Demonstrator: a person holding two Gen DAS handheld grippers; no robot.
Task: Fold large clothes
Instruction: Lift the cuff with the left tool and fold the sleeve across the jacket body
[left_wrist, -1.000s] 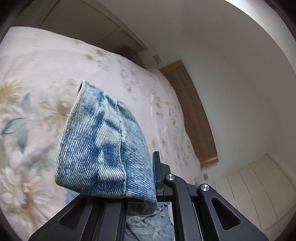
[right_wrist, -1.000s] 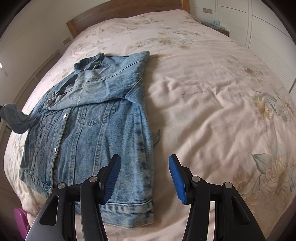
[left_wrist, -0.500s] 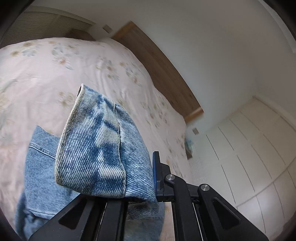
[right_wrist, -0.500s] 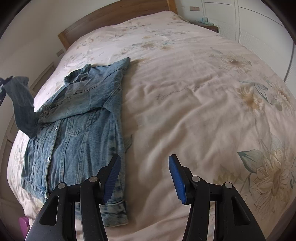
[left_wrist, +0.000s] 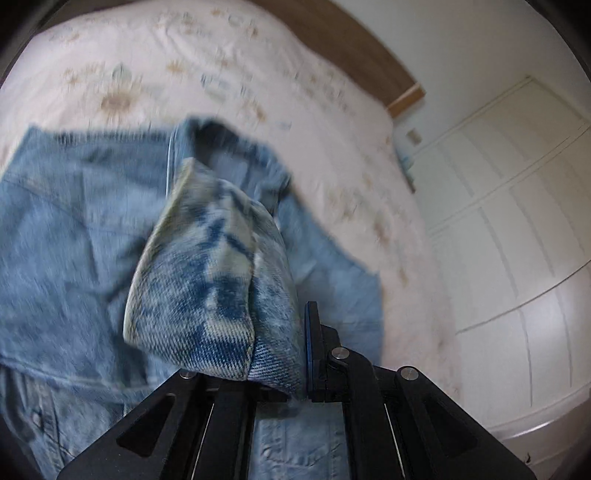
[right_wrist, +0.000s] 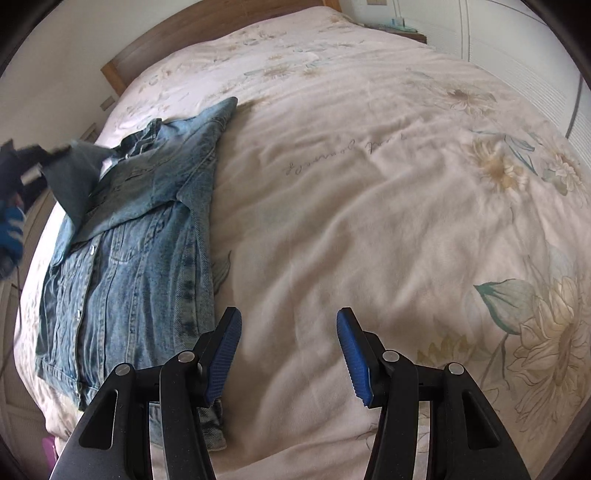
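Observation:
A blue denim jacket (right_wrist: 147, 240) lies front up on the left part of the bed, with its right sleeve folded across the chest. My left gripper (left_wrist: 284, 369) is shut on the other sleeve's cuff (left_wrist: 210, 295) and holds it above the jacket's collar (left_wrist: 236, 147) and chest. The right wrist view shows that lifted sleeve (right_wrist: 74, 177) hanging from the left gripper (right_wrist: 22, 166) at the far left. My right gripper (right_wrist: 288, 354) stands open over the bare cover, just right of the jacket's bottom hem, with nothing between its fingers.
The bed (right_wrist: 369, 221) has a pale floral cover and a wooden headboard (right_wrist: 184, 33). White wardrobe doors (left_wrist: 517, 221) stand to the right of it, with a nightstand (right_wrist: 399, 29) in the far corner. A person's blue and white sleeve (right_wrist: 9, 229) shows at the left edge.
My left gripper has swung down and across with the cuff, from beside the bed to above the jacket's chest. The right gripper has drifted a little to the right, still open.

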